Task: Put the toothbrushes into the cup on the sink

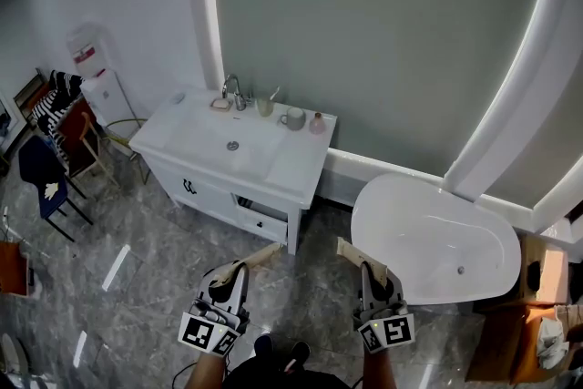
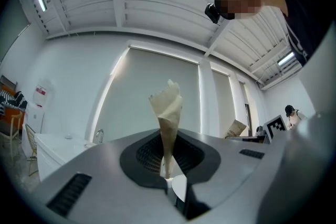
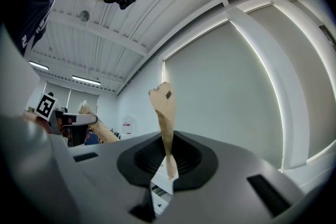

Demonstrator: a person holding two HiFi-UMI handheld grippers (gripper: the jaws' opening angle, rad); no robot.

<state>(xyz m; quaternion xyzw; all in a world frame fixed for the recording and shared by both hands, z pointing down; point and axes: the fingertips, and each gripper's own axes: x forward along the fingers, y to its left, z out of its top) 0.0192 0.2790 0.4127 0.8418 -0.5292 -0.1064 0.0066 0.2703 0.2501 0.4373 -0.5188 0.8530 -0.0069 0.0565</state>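
**A:** How far along is the toothbrush job?

**B:** I can't say with certainty. The left claw has its taped tips pressed together with nothing between them. The right claw is the same, closed and empty. Neither one carries a toothbrush.

**A:** And where is the cup?

**B:** In the head view it is at the upper middle of the frame. The cup stands on the worktop of the sink unit, just right of the faucet. A mug stands beside it, further right. Both claws sit at the bottom edge of that frame, well apart from the sink, with bare floor between.

**A:** Are any toothbrushes in the cup already?

**B:** One thin stick leans out of the cup toward the upper right. It may be a toothbrush, but it is too small to be sure. I can't make out any loose toothbrushes on the worktop either.

**A:** So what is your judgement?

**B:** If that stick is a brush, at least one is already in place. Anything left to do means walking to the sink, finding a brush, closing a claw on it and dropping it in the cup. From this spot nothing is within reach. The white bathtub at the lower right is nearer to the claws than the sink is.
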